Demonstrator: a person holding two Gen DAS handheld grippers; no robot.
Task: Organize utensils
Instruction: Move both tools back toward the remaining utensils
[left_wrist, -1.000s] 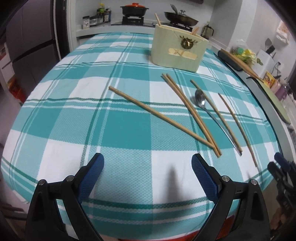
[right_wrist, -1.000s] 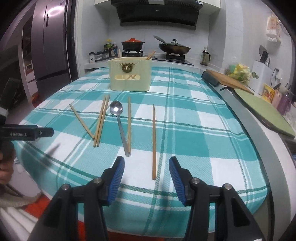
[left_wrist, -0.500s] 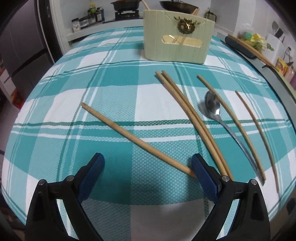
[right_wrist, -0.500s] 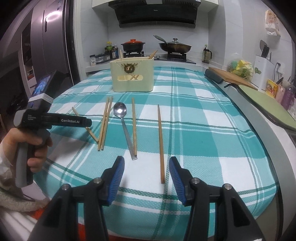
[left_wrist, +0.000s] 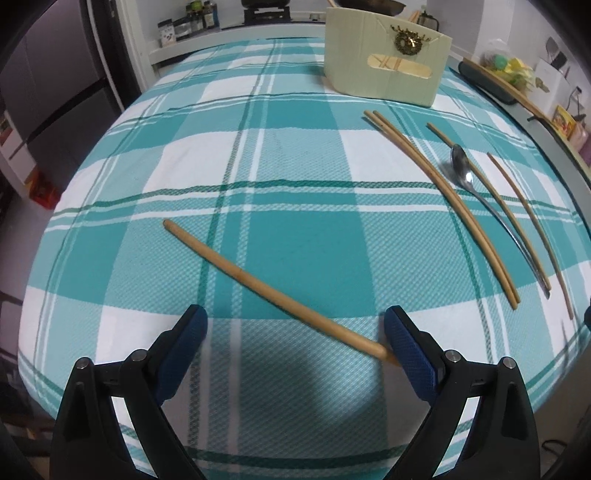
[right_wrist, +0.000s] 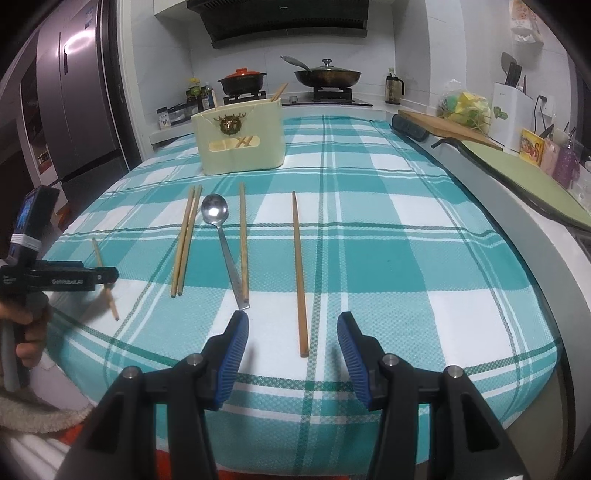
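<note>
On the checked tablecloth (left_wrist: 295, 155), the left gripper (left_wrist: 295, 332) hangs open over the lone chopstick (left_wrist: 266, 284), whose near end lies just beside, perhaps touching, the right pad. It looks light, stiff and smooth, likely to roll; pinch mid-shaft. Rightward, the right gripper (right_wrist: 291, 336) stands open, empty, before another chopstick (right_wrist: 298, 266).

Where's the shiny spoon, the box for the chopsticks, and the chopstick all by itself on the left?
spoon (right_wrist: 214, 213), right wrist view, on its bowl.
utensil holder (right_wrist: 240, 142), right wrist view, on its front wall.
lone chopstick (left_wrist: 258, 284), left wrist view, on its middle.
</note>
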